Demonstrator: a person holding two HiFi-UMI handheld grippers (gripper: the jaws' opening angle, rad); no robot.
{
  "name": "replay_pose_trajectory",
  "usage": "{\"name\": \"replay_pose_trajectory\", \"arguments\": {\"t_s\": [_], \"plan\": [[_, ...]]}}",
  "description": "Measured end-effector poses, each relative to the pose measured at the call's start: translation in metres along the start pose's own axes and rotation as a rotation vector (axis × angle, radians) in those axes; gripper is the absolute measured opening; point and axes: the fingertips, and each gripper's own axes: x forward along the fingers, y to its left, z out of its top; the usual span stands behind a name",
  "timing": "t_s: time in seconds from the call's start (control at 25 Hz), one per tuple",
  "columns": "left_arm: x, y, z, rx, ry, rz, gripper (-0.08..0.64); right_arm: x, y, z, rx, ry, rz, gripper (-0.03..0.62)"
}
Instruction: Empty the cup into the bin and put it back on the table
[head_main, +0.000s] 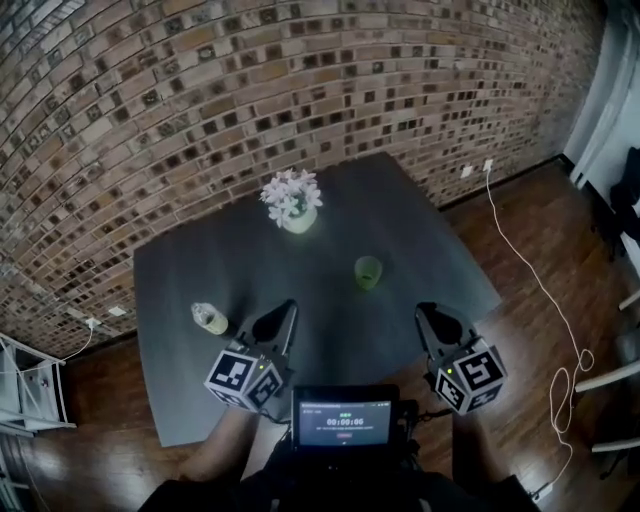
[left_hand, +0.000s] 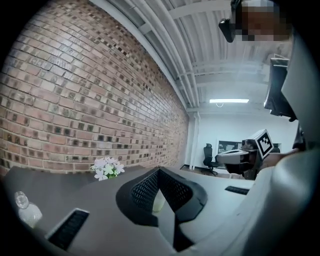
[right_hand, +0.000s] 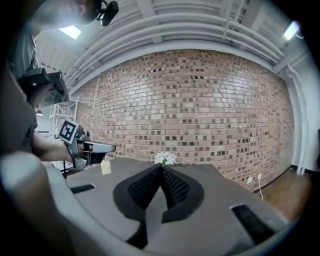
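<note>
A translucent green cup stands upright on the dark grey table, a little right of the middle. My left gripper hovers over the table's near edge, left of and nearer than the cup, jaws shut on nothing. My right gripper hovers at the same depth on the cup's right, also shut and empty. In the left gripper view the jaw tips meet, and the cup shows pale through the gap below them. In the right gripper view the shut jaws hide the cup.
A white pot of pale flowers stands at the table's far middle. A small clear bottle stands near the left front edge. The brick wall runs behind the table. On the wood floor at the right trails a white cable.
</note>
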Motion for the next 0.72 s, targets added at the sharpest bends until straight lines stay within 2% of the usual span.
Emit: {"name": "replay_pose_trajectory", "arguments": {"t_s": [0.16,0.44,0.72], "plan": [[0.027,-0.002,0.0,0.003,0.01,0.024,0.0,0.019,-0.025,0.002,-0.013,0.016,0.041,0.002],[0.065,0.019,-0.01,0.017,0.029,0.076,0.0,0.057,-0.052,0.001,-0.035,0.069,0.075,0.002],[0.096,0.031,-0.02,-0.023,0.077,0.065,0.0,0.094,-0.064,-0.003,-0.08,0.168,0.131,0.002]]}}
